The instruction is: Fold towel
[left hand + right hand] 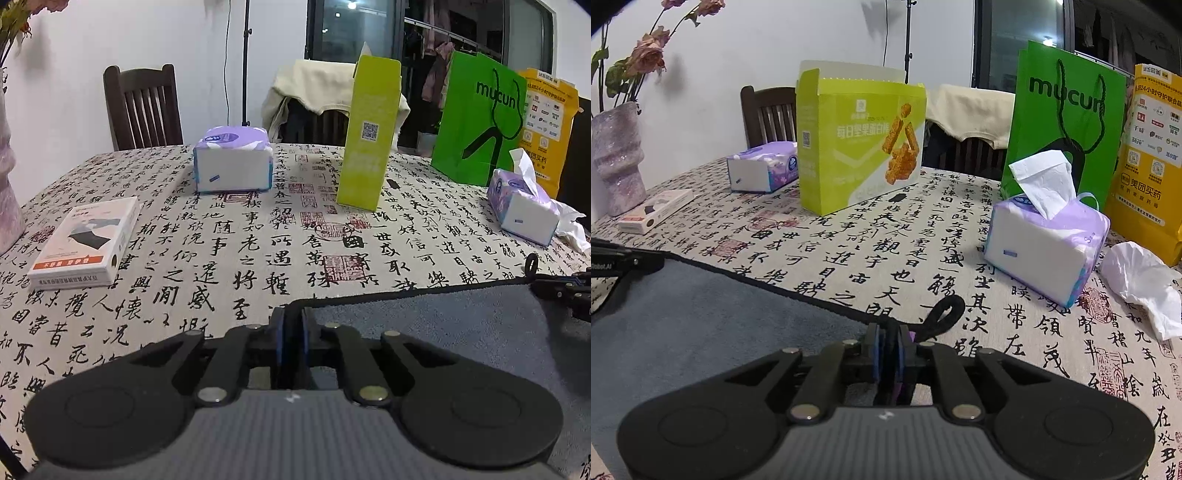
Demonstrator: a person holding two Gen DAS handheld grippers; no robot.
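- The left gripper (291,332) is pinching the far left corner of the grey towel (443,325), its blue pads pressed together on the black hem.
- The right gripper (891,347) is clamping the far right corner of the same towel (701,317), with the black hanging loop (943,314) sticking out toward 1 o'clock.
- The towel is lying flat on the calligraphy tablecloth (258,236), filling the near side of both views.
- Judging from this, the fold is only starting: both corners should be travelling together, level and taut, so the far hem is landing square on the near one and the loop is not getting trapped.
- Readable writing: the green paper bag (1067,122) at 1 o'clock is showing "mucun"; the lime snack box (860,144) at 12 o'clock is carrying "每日坚果蛋白棒"; the yellow bag (1148,166) at 2 o'clock is reading "美团买药".
- The open tissue pack (1049,243) is sitting near the right corner, a risk if the towel is swinging wide.
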